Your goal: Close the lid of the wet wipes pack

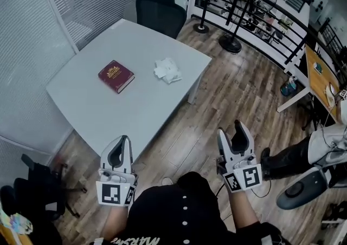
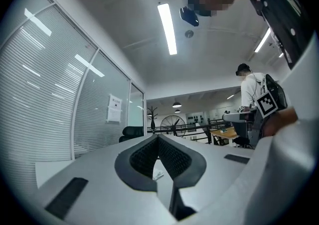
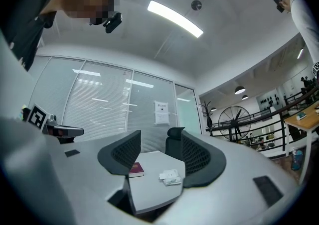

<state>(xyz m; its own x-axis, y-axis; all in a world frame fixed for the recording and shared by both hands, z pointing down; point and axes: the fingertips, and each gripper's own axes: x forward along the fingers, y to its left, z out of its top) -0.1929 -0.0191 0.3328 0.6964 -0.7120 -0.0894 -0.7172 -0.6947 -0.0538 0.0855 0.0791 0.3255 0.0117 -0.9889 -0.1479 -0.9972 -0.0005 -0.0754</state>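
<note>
White wipes pack (image 1: 167, 70), dark red book (image 1: 116, 76), grey table (image 1: 135, 111)

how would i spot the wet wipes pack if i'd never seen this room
Find the pale grey table in front of the black office chair. Only two things lie on it, and the wet wipes pack is the one nearer the table's right edge, towards the wooden floor. It is white and crumpled-looking, unlike the dark red book lying apart from it to the left.

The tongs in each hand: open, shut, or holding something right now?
Left tongs: shut, tips together, holding nothing.
Right tongs: open, holding nothing.
</note>
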